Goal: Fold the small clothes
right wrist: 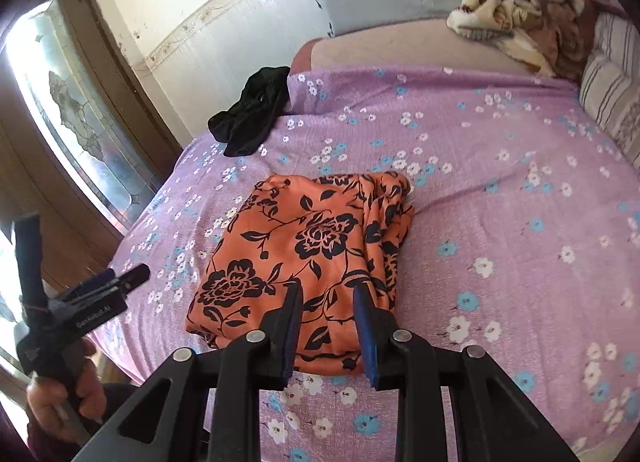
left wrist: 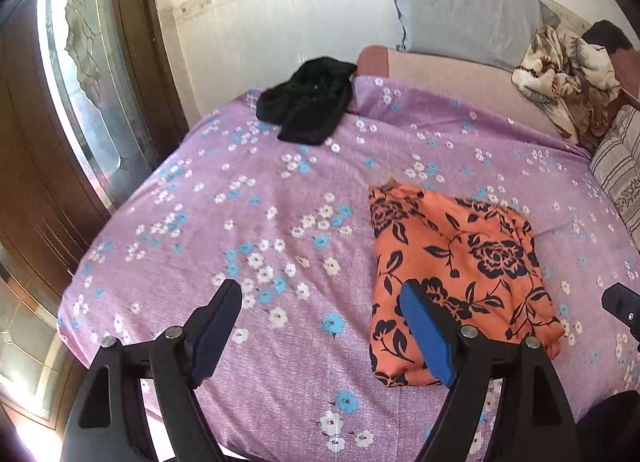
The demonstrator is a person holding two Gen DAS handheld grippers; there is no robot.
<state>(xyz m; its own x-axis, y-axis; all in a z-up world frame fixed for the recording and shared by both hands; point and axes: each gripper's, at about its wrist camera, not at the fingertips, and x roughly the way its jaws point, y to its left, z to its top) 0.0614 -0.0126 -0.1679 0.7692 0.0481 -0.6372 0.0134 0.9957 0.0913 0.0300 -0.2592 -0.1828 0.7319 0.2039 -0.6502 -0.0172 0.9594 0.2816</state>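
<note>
The orange cloth with black flowers lies folded on the bed, on its purple flowered sheet. The right tongs hover over the cloth's near edge, jaws apart and holding nothing. The left tongs hang beside the cloth, jaws wide apart and empty. A black garment lies crumpled near the bed's far corner, well apart from the cloth.

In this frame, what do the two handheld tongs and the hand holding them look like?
Both tongs are black plastic with round silver bolts at the joints and blue pads inside the fingers: left tongs, right tongs. Seen from the right wrist camera, the left unit's body carries a white printed label that looks like a brand name, and a bare hand holds it; no sleeve is visible.
</note>
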